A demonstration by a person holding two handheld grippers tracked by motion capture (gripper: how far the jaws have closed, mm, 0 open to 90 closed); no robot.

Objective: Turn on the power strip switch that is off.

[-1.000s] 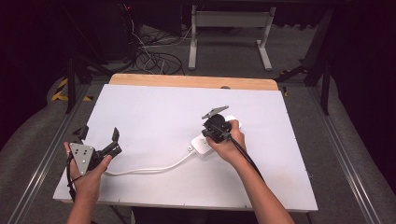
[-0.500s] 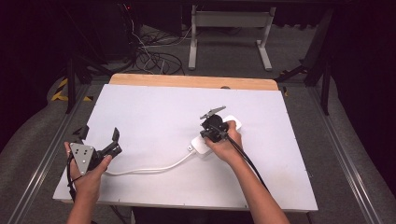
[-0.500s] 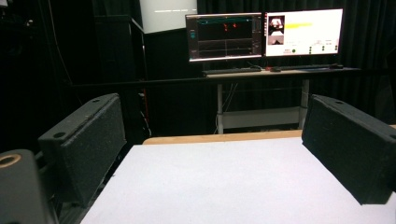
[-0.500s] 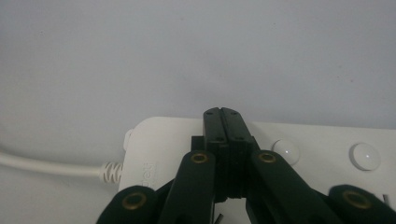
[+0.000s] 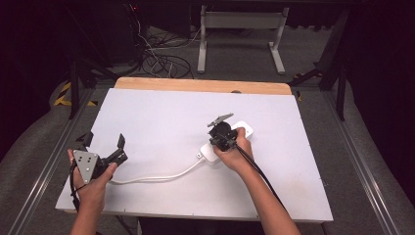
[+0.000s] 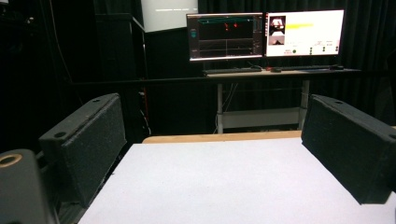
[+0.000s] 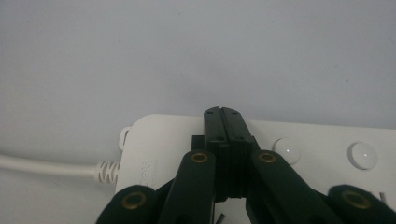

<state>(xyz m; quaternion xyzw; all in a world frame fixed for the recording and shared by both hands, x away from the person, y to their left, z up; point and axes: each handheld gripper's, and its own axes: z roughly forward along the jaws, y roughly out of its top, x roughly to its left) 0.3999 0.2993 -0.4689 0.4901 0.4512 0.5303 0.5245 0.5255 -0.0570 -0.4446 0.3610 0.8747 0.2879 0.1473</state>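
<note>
Right gripper view looks straight down on a white power strip (image 7: pixel 299 154); faint raised lettering near its cord (image 7: pixel 46 164) end is too blurred to read. The right gripper (image 7: pixel 227 119) has its jaws pressed flat together with nothing between them, tips over the strip's top face beside two round white buttons (image 7: pixel 287 150). High view puts the strip mid-counter (image 5: pixel 161 117), right of centre. The left gripper (image 5: pixel 105 144) hovers at the near left edge, jaws wide and empty.
</note>
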